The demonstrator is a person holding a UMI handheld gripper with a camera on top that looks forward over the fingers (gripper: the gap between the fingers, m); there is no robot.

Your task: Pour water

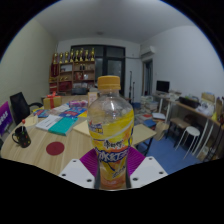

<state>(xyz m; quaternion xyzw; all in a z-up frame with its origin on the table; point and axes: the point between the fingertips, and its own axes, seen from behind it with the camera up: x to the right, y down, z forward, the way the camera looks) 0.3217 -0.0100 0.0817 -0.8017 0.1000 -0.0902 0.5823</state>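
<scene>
A plastic bottle (111, 130) with an orange cap, a yellow-orange label and orange drink inside stands upright between my fingers. My gripper (112, 165) is shut on the bottle: both purple pads (93, 162) press on its lower body. The bottle is held up above a wooden table (60, 140), with its cap level with the far wall. Its base is hidden between the fingers.
The wooden table to the left holds books, papers, a red round coaster (54, 148) and black headphones (20, 138). A black chair (20, 106) stands at the left. Shelves (75, 68) line the back wall. A desk and white stool (189, 135) stand at the right.
</scene>
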